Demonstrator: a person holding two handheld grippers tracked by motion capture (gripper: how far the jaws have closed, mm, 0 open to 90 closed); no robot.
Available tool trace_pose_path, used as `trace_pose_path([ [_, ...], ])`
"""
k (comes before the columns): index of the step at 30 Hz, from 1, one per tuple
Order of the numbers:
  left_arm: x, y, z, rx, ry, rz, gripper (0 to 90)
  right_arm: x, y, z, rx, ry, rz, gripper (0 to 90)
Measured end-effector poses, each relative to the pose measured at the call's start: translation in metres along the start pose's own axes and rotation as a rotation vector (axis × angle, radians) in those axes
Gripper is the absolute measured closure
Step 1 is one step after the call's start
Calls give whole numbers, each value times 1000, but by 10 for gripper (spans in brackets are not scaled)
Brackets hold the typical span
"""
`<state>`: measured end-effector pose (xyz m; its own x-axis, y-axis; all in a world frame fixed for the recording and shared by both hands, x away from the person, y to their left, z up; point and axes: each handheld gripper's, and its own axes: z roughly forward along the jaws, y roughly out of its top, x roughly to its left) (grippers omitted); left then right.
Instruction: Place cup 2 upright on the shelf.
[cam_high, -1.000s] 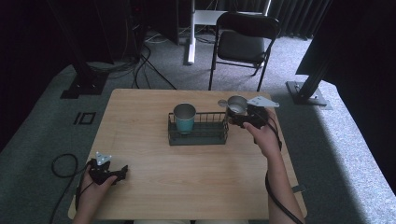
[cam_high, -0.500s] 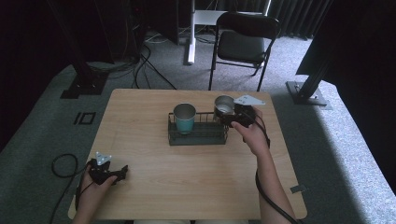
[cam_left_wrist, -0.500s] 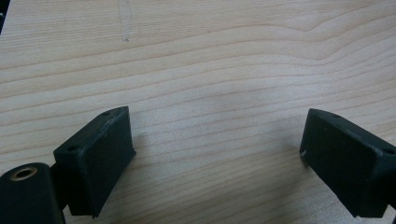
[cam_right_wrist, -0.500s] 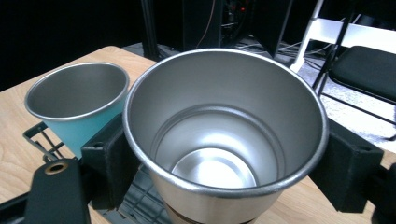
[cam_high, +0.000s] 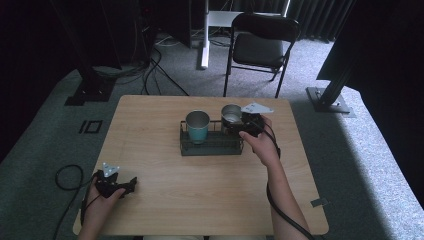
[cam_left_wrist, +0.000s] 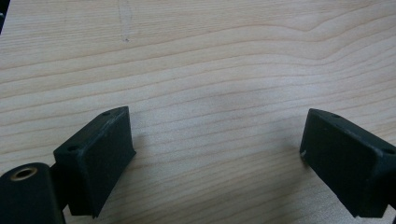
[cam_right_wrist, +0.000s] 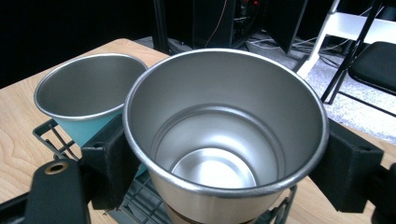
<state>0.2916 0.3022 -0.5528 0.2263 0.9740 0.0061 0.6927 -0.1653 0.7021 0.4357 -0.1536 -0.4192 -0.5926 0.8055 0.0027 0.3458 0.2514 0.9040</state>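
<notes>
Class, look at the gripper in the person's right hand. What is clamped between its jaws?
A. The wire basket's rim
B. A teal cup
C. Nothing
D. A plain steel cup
D. In the right gripper view both black pads of the right gripper press on the sides of the steel cup, held over the wire basket; the teal cup stands in the basket, untouched.

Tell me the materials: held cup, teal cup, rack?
Held cup: bare brushed metal, likely steel, with soft reflections inside. Teal cup: the same metal inside, teal coating outside, looks painted. Rack: thin dark wire, probably coated steel.
</notes>
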Motion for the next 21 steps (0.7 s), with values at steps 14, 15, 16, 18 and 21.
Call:
trace_pose_path([
  [14,0,0,0,0,0,0,102,5,-13,19,30,21,16,181],
  [15,0,0,0,0,0,0,102,5,-15,21,31,19,18,181],
  [16,0,0,0,-3,0,-2,102,4,-16,22,33,18,20,181],
  [18,0,0,0,-3,0,-2,102,4,-18,24,38,18,23,181],
  [21,0,0,0,-2,0,-1,102,5,-21,28,46,18,22,181],
])
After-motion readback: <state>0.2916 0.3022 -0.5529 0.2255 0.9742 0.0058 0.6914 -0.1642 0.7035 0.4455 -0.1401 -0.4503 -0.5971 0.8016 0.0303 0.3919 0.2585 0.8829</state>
